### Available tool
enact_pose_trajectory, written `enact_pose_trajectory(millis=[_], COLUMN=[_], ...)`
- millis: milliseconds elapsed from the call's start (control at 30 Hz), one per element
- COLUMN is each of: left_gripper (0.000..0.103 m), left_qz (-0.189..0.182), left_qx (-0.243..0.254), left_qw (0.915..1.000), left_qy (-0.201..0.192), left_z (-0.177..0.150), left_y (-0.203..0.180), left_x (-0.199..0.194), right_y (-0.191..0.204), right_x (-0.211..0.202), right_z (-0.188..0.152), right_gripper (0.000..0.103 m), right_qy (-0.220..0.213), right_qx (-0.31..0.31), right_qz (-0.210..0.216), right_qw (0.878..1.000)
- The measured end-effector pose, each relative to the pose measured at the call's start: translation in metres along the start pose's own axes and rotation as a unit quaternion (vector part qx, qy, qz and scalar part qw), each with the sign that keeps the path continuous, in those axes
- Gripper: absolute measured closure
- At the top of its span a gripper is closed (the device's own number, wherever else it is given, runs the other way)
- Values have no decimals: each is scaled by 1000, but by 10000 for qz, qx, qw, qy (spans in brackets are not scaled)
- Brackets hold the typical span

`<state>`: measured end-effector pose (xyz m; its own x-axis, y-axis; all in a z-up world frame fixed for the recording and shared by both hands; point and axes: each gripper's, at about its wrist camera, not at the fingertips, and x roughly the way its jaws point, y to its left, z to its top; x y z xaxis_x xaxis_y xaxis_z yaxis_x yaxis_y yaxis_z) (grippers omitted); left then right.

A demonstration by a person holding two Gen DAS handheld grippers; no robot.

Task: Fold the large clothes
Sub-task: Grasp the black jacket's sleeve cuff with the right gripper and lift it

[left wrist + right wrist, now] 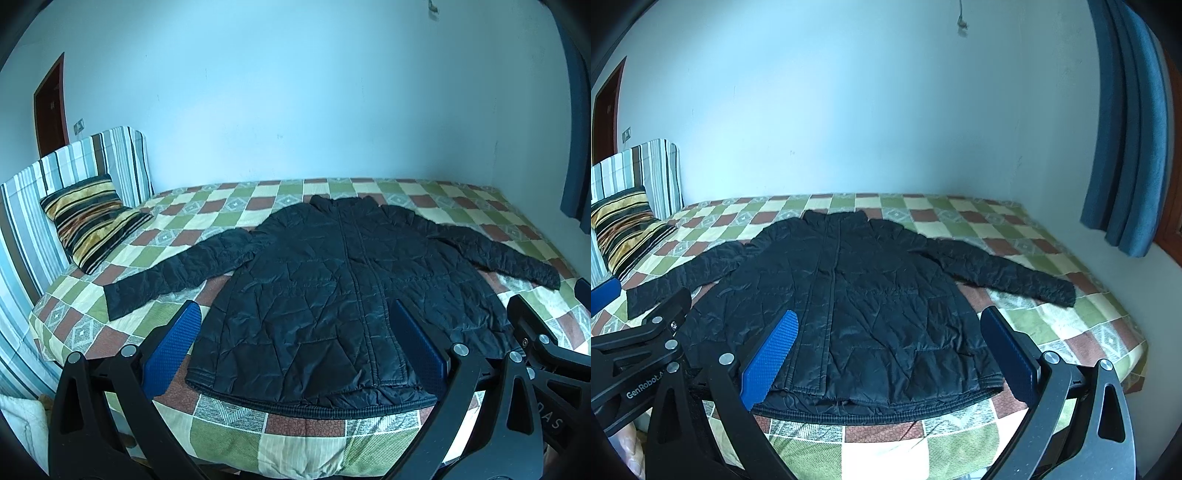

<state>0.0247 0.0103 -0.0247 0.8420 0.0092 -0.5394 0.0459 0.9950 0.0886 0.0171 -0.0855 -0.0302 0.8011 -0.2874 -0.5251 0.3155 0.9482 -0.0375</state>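
A black jacket (332, 295) lies flat, sleeves spread, at the bed's (295, 443) near edge. Left gripper (295, 332) and right gripper (890, 339) hover wide, holding nothing.

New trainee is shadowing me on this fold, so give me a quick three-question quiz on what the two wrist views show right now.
1. True or false: the black quilted jacket lies spread flat on the checkered bedspread with both sleeves stretched outward.
2. Multiple choice: the left tongs and right tongs are A) both shut on the hem, B) both open and holding nothing, C) one open, one shut.
3. Fill in: the striped pillow sits beyond the jacket's ______ sleeve as the cameras see it.

Key: 1 true; 2 B; 3 left.
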Motion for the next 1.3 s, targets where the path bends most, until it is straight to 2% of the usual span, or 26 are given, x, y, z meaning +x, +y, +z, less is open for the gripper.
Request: enact_pose_trajectory(millis=[100, 233, 433, 600, 700, 800, 867, 967, 1000, 1067, 1200, 1300], left_gripper=[2, 2, 2, 2, 2, 2, 2, 2, 2, 2, 2, 2], left_qz=[89, 408, 1212, 1721, 2179, 2464, 2564, 2644, 2641, 2669, 2715, 2760], left_qx=[64, 51, -55, -293, -399, -583, -595, -572, -582, -580, -575, -598], left_qw=[9998, 9976, 9885, 9756, 9627, 9512, 9465, 9416, 9407, 9392, 9379, 9361], left_qy=[188, 551, 903, 1333, 1551, 1762, 1866, 2004, 2049, 2081, 2081, 2097], left_z=[-2, -4, -1, -4, -9, -16, -22, -30, -33, -35, -39, -40], left_y=[-3, 7, 38, 78, 105, 129, 135, 138, 139, 139, 139, 140], left_x=[23, 72, 151, 217, 245, 263, 269, 279, 282, 286, 290, 291], right_y=[-4, -22, -102, -206, -278, -331, -365, -390, -398, -408, -415, -415], right_x=[22, 57, 130, 197, 225, 245, 259, 278, 286, 298, 307, 295], right_z=[-2, 1, 8, 8, 2, -2, -6, -12, -15, -22, -27, -32], right_gripper=[5, 5, 5, 5, 5, 5, 5, 8, 20, 35, 35, 35], right_qy=[147, 344, 637, 970, 1116, 1144, 1160, 1282, 1344, 1490, 1488, 1354], right_qx=[58, 244, 953, 1638, 2217, 2806, 3286, 3709, 3877, 4079, 4265, 4520], right_qz=[22, -86, -695, -1522, -1993, -2243, -2221, -2132, -2039, -2041, -2112, -2089], right_qw=[9999, 9991, 9910, 9698, 9480, 9262, 9106, 8947, 8888, 8774, 8668, 8566])
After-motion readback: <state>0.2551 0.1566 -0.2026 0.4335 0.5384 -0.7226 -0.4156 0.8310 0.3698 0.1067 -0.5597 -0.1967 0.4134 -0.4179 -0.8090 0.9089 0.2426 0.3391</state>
